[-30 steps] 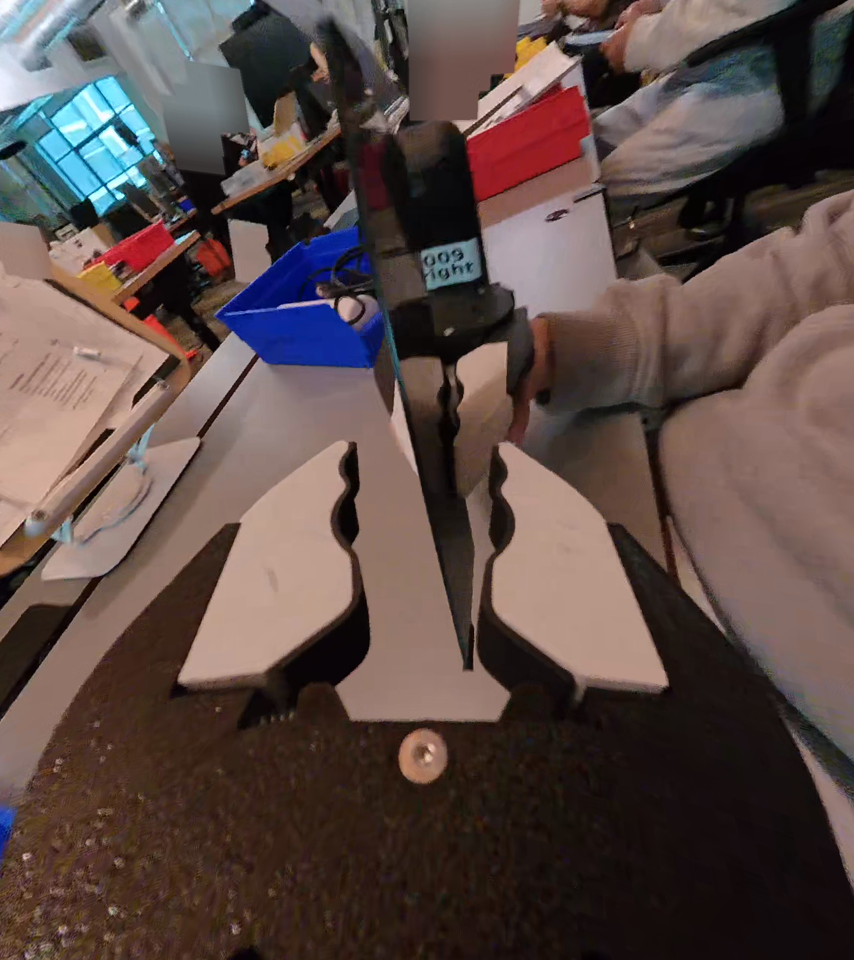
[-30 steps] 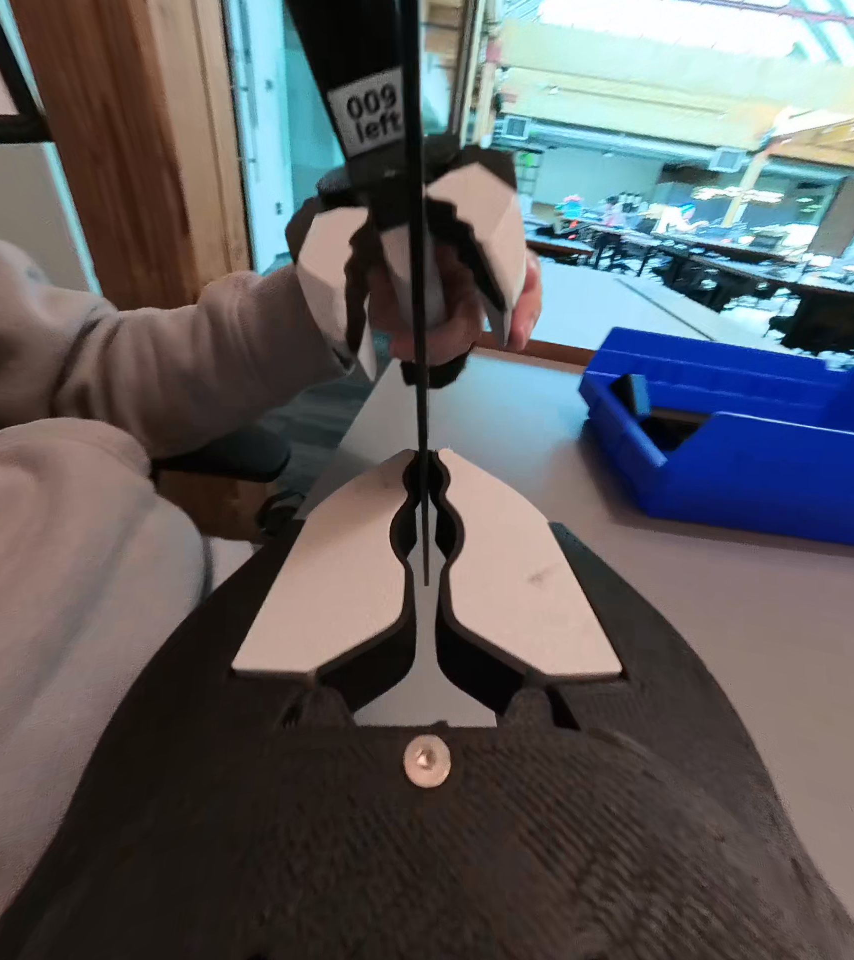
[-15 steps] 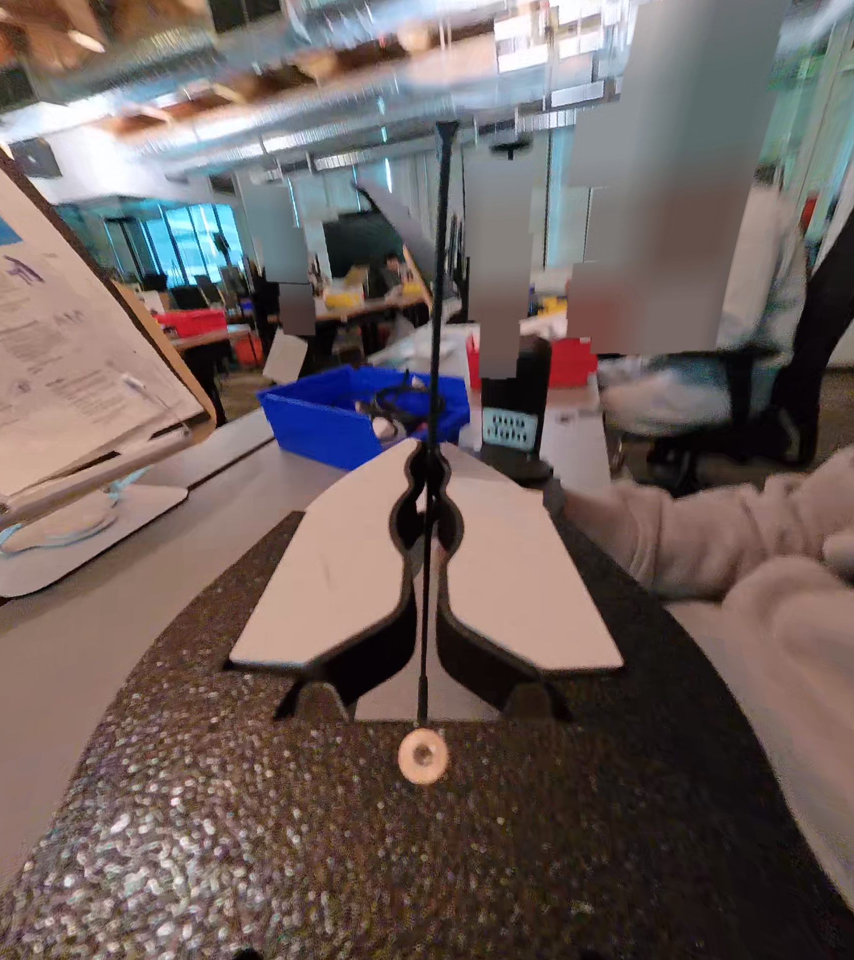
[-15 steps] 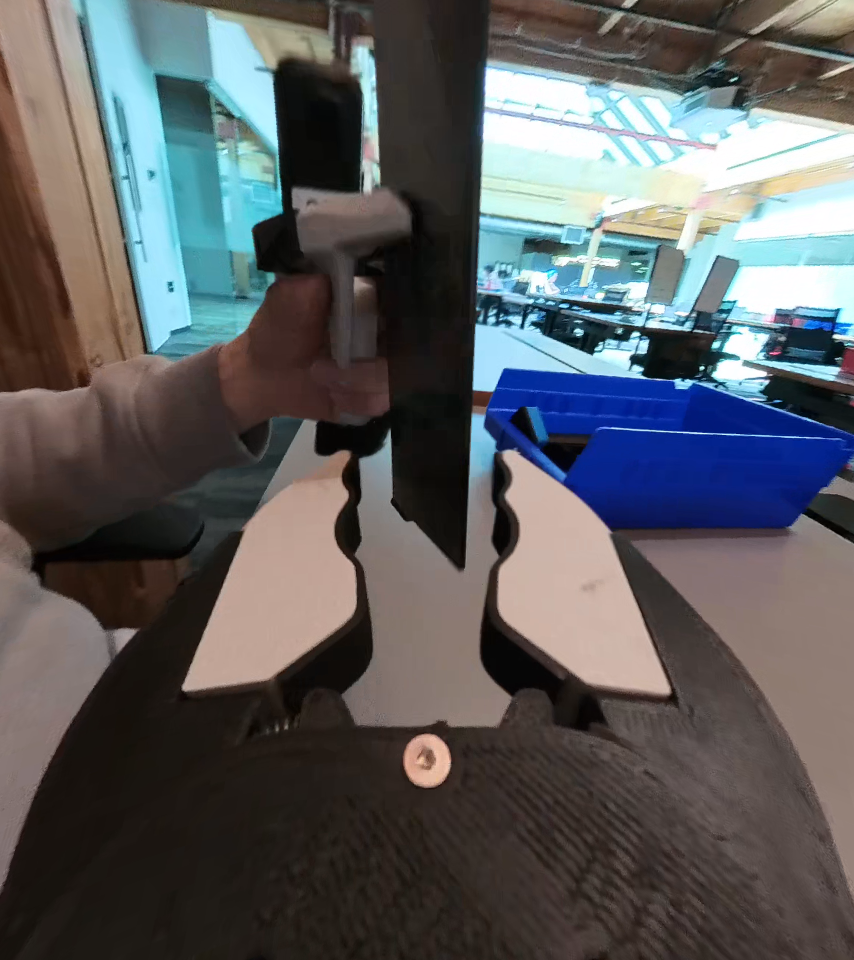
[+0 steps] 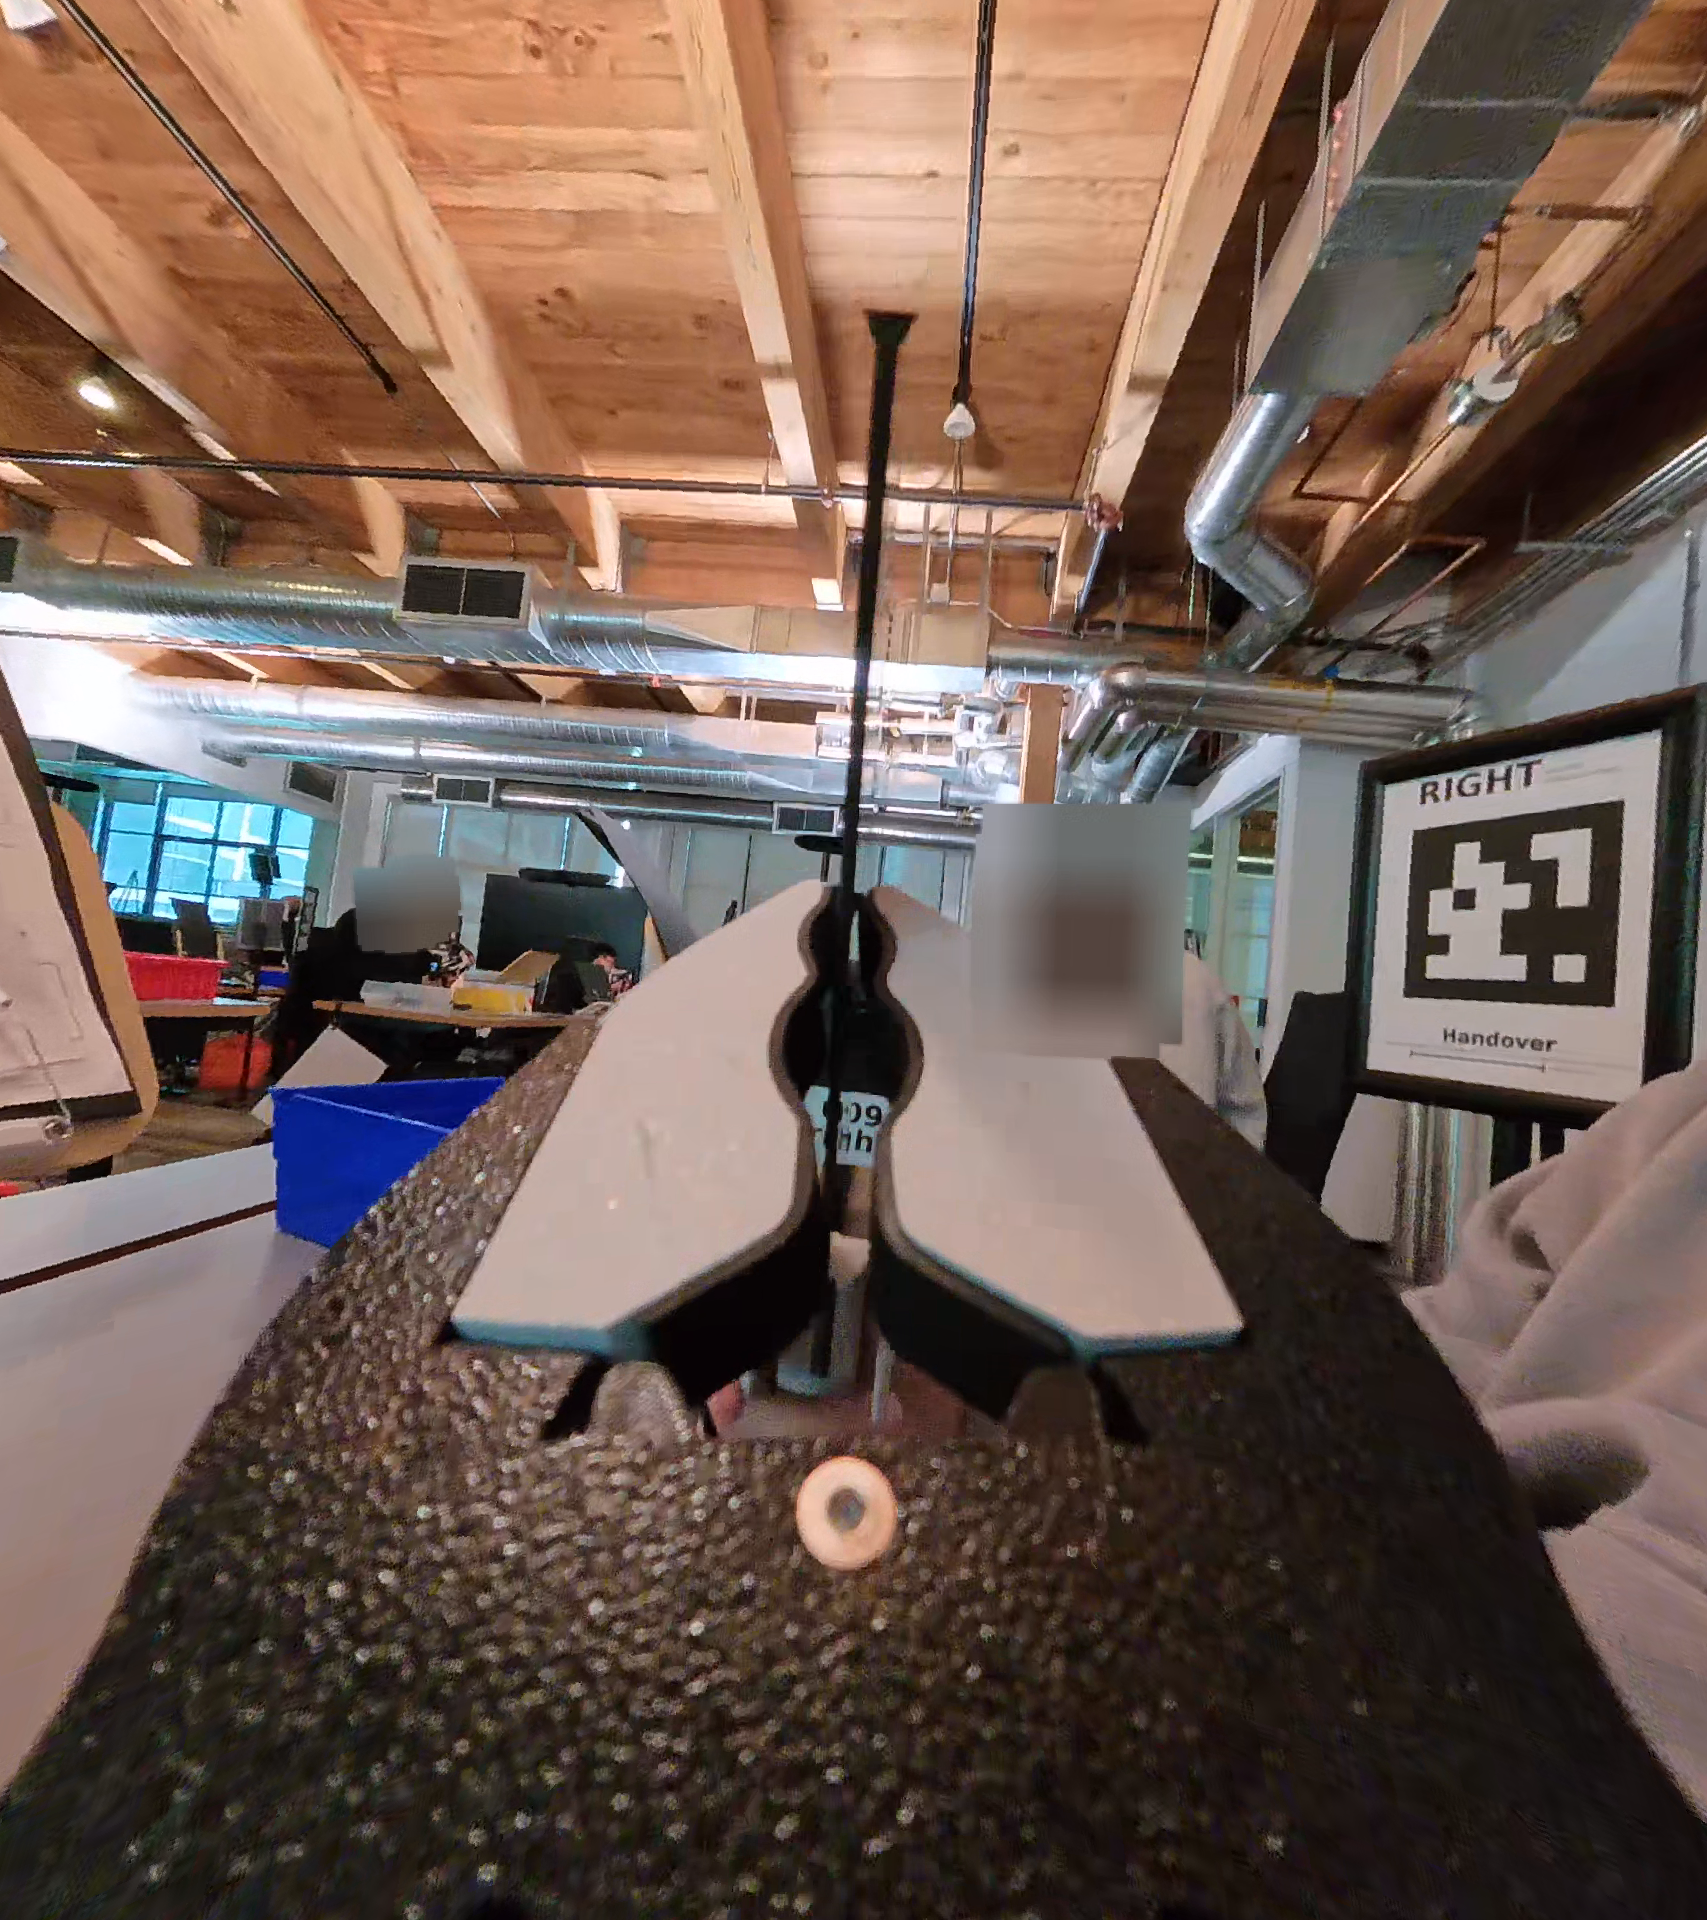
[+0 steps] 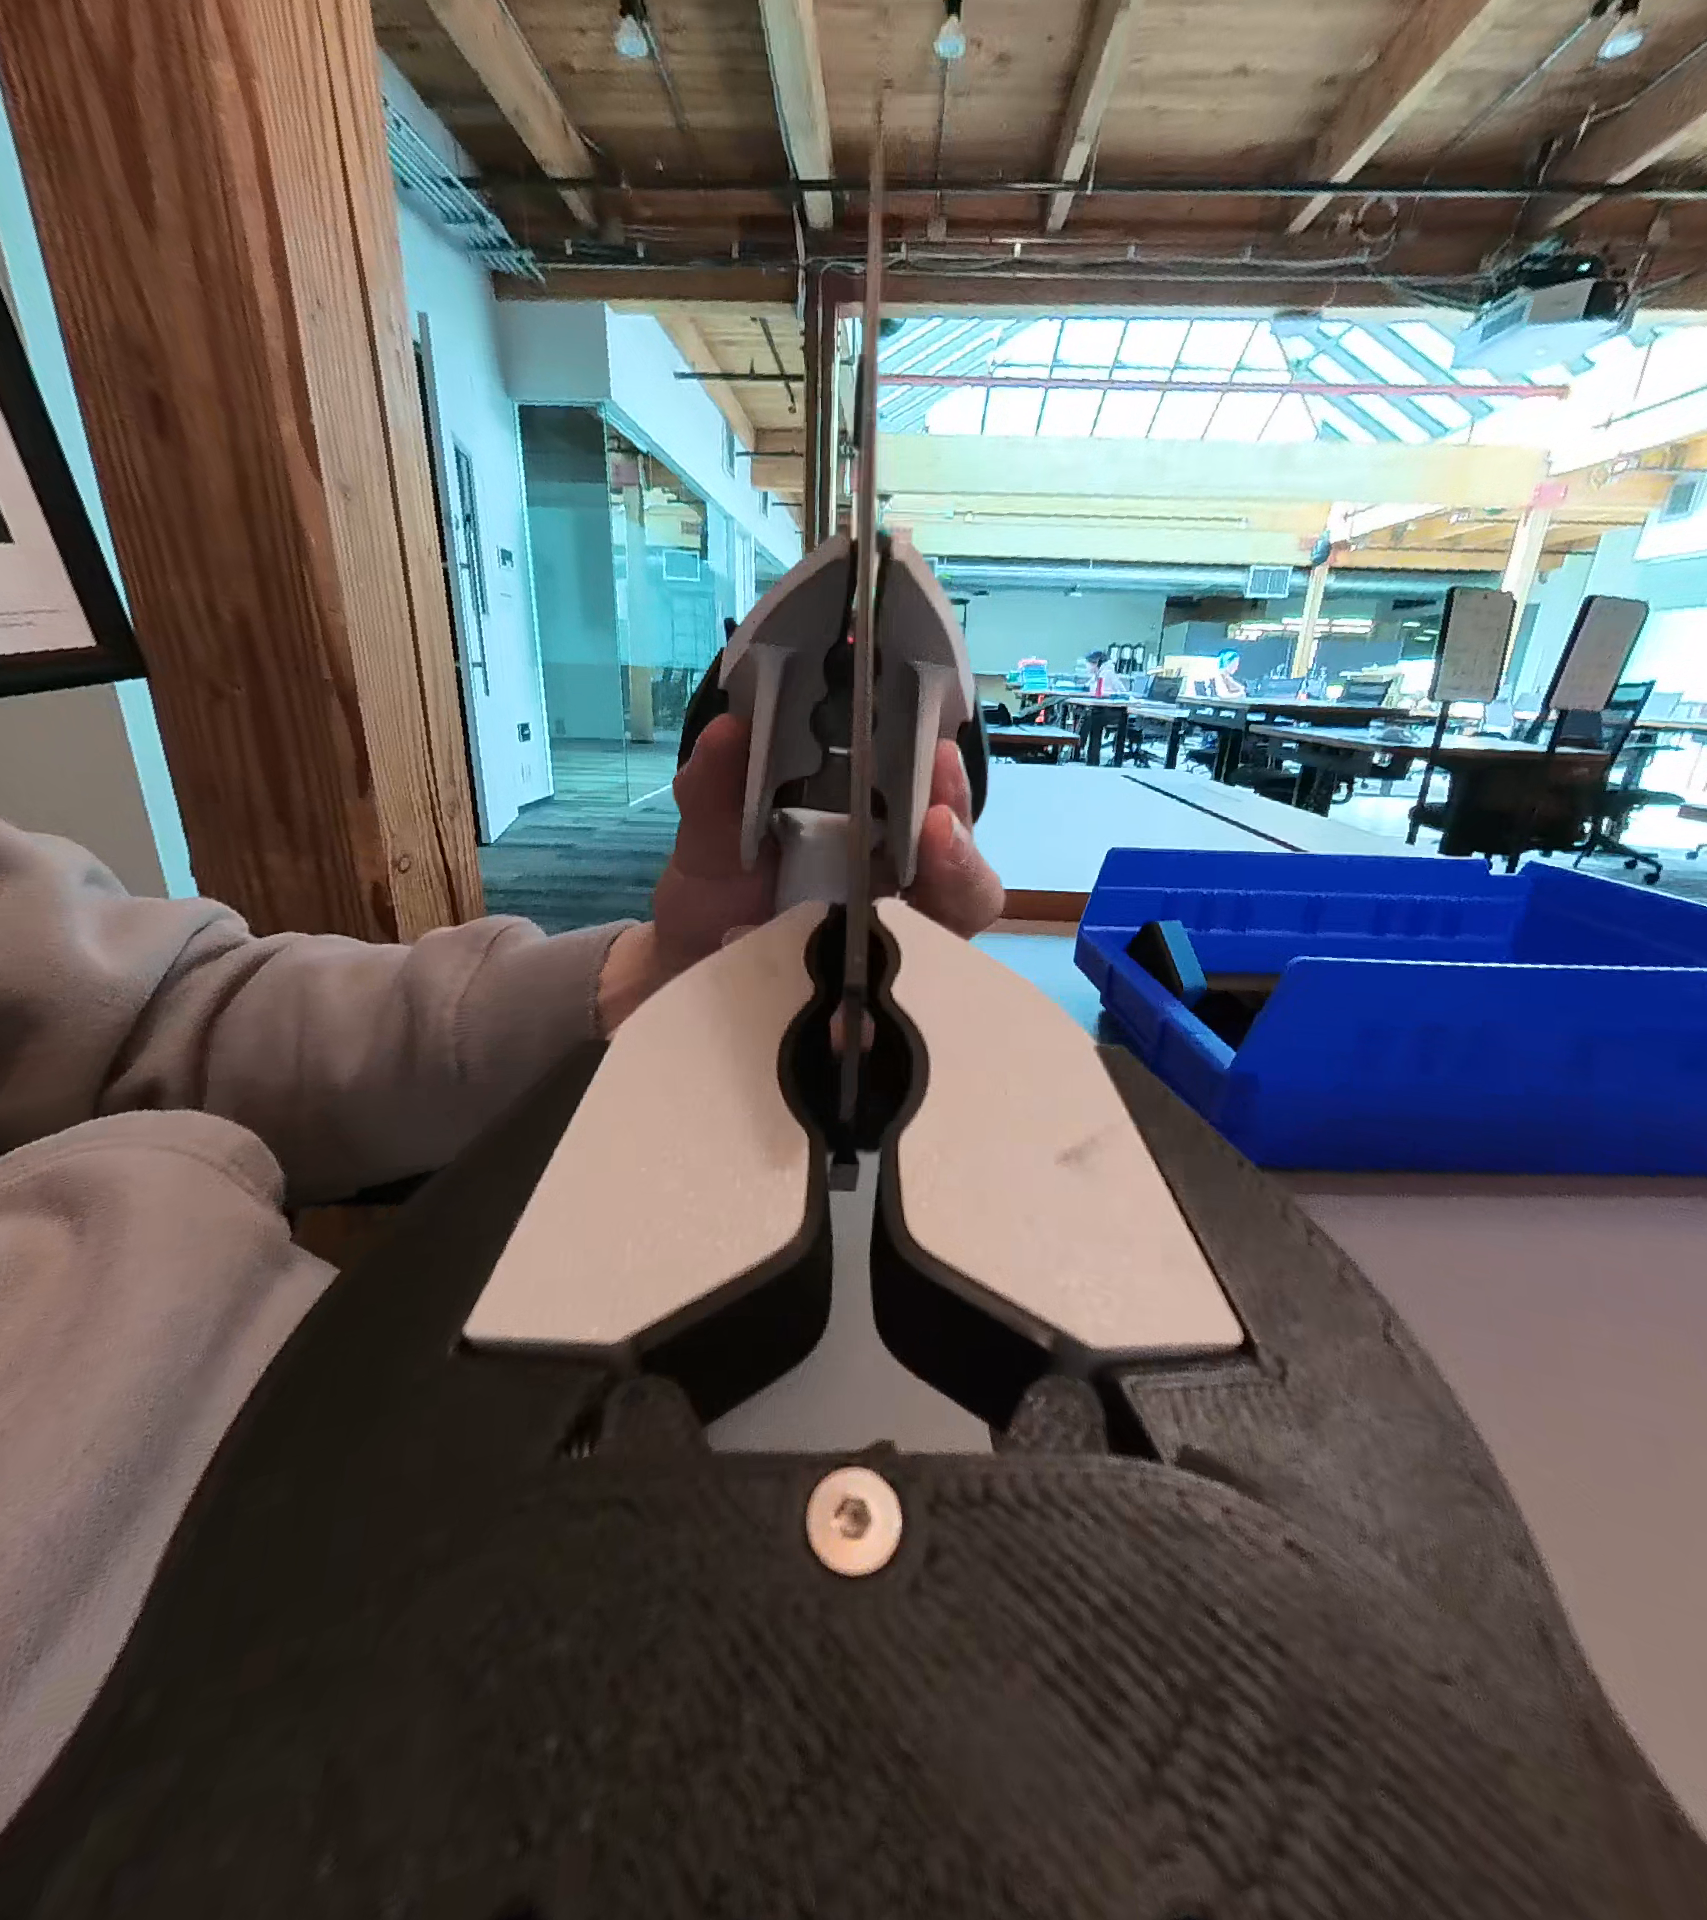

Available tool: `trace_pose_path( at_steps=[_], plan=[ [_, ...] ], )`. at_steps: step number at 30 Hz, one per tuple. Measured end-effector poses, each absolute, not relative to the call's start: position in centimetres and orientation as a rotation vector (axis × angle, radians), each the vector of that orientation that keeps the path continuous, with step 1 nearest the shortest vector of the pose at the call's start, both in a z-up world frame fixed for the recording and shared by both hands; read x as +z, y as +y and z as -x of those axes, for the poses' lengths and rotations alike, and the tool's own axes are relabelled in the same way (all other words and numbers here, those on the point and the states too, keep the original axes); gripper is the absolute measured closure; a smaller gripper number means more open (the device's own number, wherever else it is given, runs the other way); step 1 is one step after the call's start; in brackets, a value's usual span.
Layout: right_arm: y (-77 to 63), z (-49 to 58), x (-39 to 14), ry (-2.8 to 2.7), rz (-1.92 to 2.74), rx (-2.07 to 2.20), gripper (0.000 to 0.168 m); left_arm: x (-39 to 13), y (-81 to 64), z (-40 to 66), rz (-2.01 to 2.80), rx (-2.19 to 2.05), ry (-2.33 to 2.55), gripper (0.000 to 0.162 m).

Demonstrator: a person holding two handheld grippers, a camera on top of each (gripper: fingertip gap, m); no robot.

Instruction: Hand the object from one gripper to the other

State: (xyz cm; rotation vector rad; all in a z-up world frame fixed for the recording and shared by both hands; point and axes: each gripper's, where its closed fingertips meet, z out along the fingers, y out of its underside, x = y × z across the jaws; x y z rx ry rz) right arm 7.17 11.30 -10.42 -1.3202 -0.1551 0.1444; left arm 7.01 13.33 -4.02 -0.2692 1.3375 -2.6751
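1. Left wrist view: the left gripper points upward toward the wooden ceiling. Its white fingers are closed on a thin black plate, seen edge-on, which rises upright from between the tips. A blue bin sits on the grey tabletop to the left, and a framed sign stands at right above a beige sleeve.

2. Right wrist view: the right gripper has its fingers closed on the lower end of the same plate. Just beyond, the left gripper, held in a hand, clamps the plate higher up. The blue bin lies on the tabletop to the right.
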Motion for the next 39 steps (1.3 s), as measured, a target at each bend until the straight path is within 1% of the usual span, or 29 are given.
trace_pose_path(
  at_steps=[1, 4, 7, 9, 10, 11, 12, 15, 16, 17, 18, 19, 20, 22, 23, 24, 25, 27, 30, 33, 36, 39],
  plan=[
    [11.2, -7.1, -10.5, -0.16, 1.327, 0.153, 0.166, -4.1, 13.6, -7.0, 0.267, -2.644, 1.368, 0.155],
    [11.2, -7.2, -11.0, -0.151, 1.361, 0.175, 0.166, -4.3, 14.9, -7.1, 0.273, -2.509, 1.541, 0.136],
    [11.3, -7.6, -11.9, -0.126, 1.421, 0.202, 0.166, -5.9, 16.9, -6.6, 0.281, -2.175, 1.819, 0.121],
    [11.6, -7.3, -13.0, -0.147, 1.49, 0.211, 0.166, -6.7, 18.8, -6.4, 0.294, -1.913, 1.897, 0.115],
    [11.9, -7.0, -13.7, -0.167, 1.533, 0.208, 0.166, -6.9, 19.6, -5.9, 0.284, -1.828, 1.925, 0.115],
    [12.1, -6.7, -14.4, -0.19, 1.573, 0.206, 0.166, -7.1, 20.0, -5.2, 0.27, -1.778, 1.967, 0.119],
    [12.4, -6.3, -15.0, -0.215, 1.604, 0.201, 0.166, -7.5, 20.2, -4.5, 0.262, -1.737, 2.024, 0.118],
    [12.9, -5.2, -16.1, -0.284, 1.657, 0.209, 0.166, -10.2, 20.6, -4.1, 0.273, -1.487, 2.2, 0.117],
    [13.0, -5.0, -16.3, -0.293, 1.665, 0.219, 0.166, -11.3, 20.6, -4.0, 0.246, -1.391, 2.256, 0.12],
    [13.0, -5.0, -16.5, -0.292, 1.676, 0.221, 0.166, -12.2, 20.3, -3.9, 0.195, -1.316, 2.306, 0.128],
    [13.1, -5.3, -16.6, -0.283, 1.688, 0.205, 0.166, -12.8, 19.8, -3.7, 0.136, -1.262, 2.343, 0.143],
    [13.1, -5.8, -16.9, -0.267, 1.704, 0.169, 0.166, -13.1, 19.5, -3.7, 0.108, -1.235, 2.365, 0.153],
    [13.0, -6.3, -16.7, -0.246, 1.691, 0.136, 0.165, -13.1, 19.2, -3.7, 0.131, -1.239, 2.393, 0.158],
    [12.9, -7.4, -15.5, -0.183, 1.609, 0.086, 0.162, -12.7, 19.0, -4.3, 0.229, -1.281, 2.399, 0.16],
    [12.9, -8.1, -14.6, -0.13, 1.548, 0.061, 0.154, -12.5, 19.0, -4.6, 0.229, -1.3, 2.376, 0.16],
    [12.8, -9.1, -13.8, -0.061, 1.487, 0.027, 0.135, -12.1, 19.0, -4.8, 0.214, -1.331, 2.334, 0.16],
    [12.5, -10.0, -13.2, 0.0, 1.445, 0.005, 0.122, -11.4, 19.0, -5.1, 0.218, -1.397, 2.283, 0.16],
    [11.9, -11.4, -12.3, 0.09, 1.382, 0.002, 0.106, -9.2, 19.0, -5.9, 0.289, -1.626, 2.128, 0.16],
    [10.7, -12.3, -10.4, 0.188, 1.22, 0.097, 0.104, -5.2, 18.7, -6.8, 0.389, -2.098, 1.812, 0.161],
    [9.5, -12.5, -8.6, 0.23, 1.057, 0.198, 0.108, -3.7, 17.1, -7.8, 0.459, -2.52, 1.561, 0.16],
    [8.7, -12.9, -7.8, 0.238, 0.991, 0.162, 0.109, -5.3, 14.2, -8.6, 0.517, -2.729, 1.54, 0.161],
    [8.2, -12.5, -7.4, 0.191, 0.972, 0.112, 0.118, -8.2, 11.5, -9.5, 0.568, -2.671, 1.657, 0.161]
  ],
)
